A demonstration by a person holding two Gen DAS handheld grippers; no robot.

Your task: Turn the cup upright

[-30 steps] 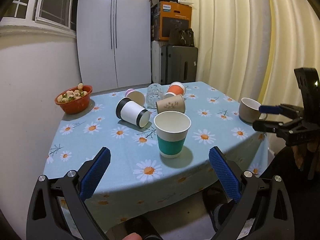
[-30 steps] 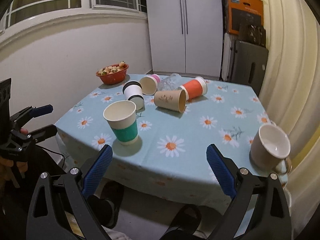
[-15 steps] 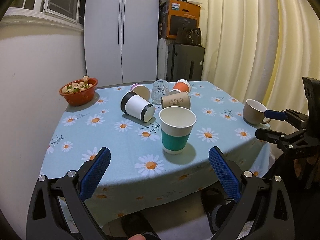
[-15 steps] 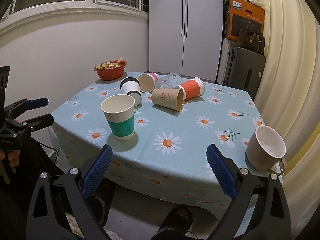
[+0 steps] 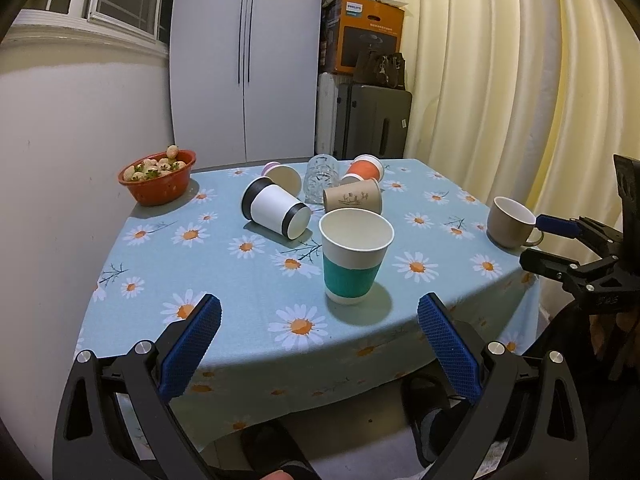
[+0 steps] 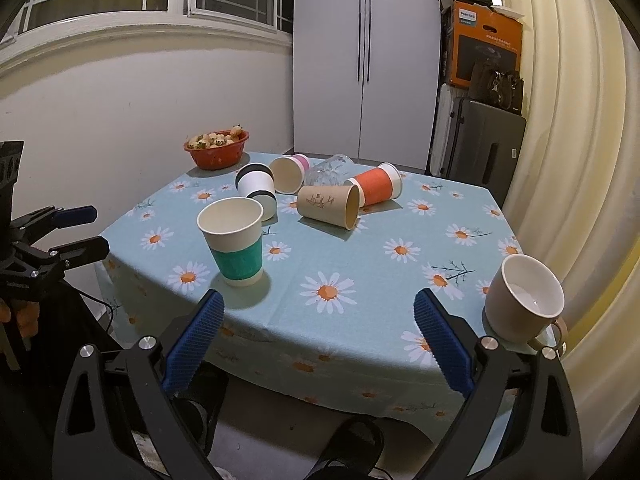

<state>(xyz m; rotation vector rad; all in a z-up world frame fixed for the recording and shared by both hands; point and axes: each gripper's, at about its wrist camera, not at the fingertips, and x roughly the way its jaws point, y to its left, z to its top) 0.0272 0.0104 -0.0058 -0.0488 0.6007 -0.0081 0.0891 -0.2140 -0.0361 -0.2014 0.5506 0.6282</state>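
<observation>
A white and teal paper cup (image 5: 354,254) (image 6: 236,240) stands upright near the table's front edge. Behind it several cups lie on their sides: a white and black one (image 5: 276,210) (image 6: 257,188), a brown one (image 5: 352,197) (image 6: 329,205), an orange one (image 5: 365,168) (image 6: 376,184), a pink one (image 5: 282,174) (image 6: 289,172) and a clear glass (image 5: 319,178) (image 6: 328,170). A beige mug (image 5: 510,222) (image 6: 524,298) stands upright at the right. My left gripper (image 5: 318,346) (image 6: 80,228) and right gripper (image 6: 318,338) (image 5: 548,240) are both open and empty, off the table's front edge.
A red bowl of fruit (image 5: 158,174) (image 6: 217,148) sits at the table's far left corner. The table (image 5: 240,280) has a blue daisy cloth. A white wall is at the left, curtains at the right, a cabinet and suitcases behind.
Both grippers have drawn back and lower from the table, so the table looks farther away. The cups have not moved.
</observation>
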